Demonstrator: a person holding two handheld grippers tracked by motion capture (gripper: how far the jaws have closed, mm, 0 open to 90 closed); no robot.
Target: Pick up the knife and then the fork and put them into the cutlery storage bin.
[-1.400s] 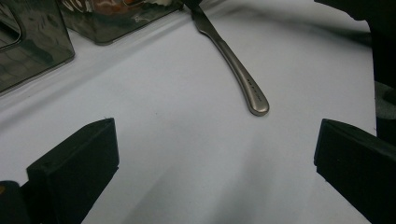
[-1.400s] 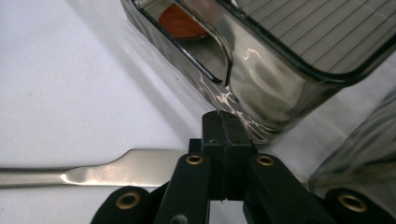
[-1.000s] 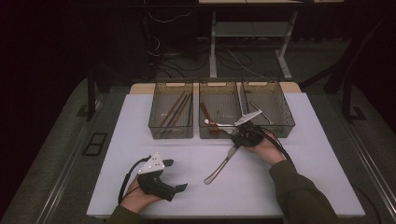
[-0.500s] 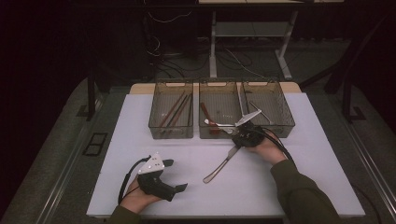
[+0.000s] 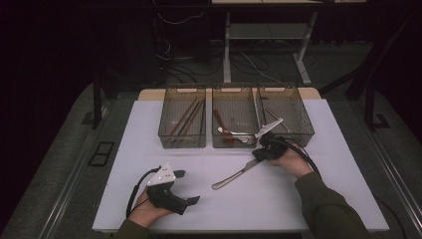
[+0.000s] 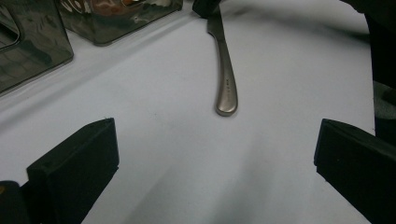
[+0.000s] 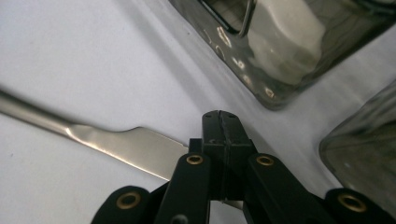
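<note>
A silver metal table knife is lain on the white table, its blade end clamped by the closed right gripper just before three smoked clear plastic bins. The left gripper is held wide, empty, near the knife's handle.

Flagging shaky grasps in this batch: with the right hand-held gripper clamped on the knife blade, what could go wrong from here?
The right hand-held gripper pinches the knife at the blade end, so the long handle may swing or slip out when lifted. The middle bin sits close ahead; the knife could catch its rim. The left hand-held gripper rests apart, open, giving no support.
</note>
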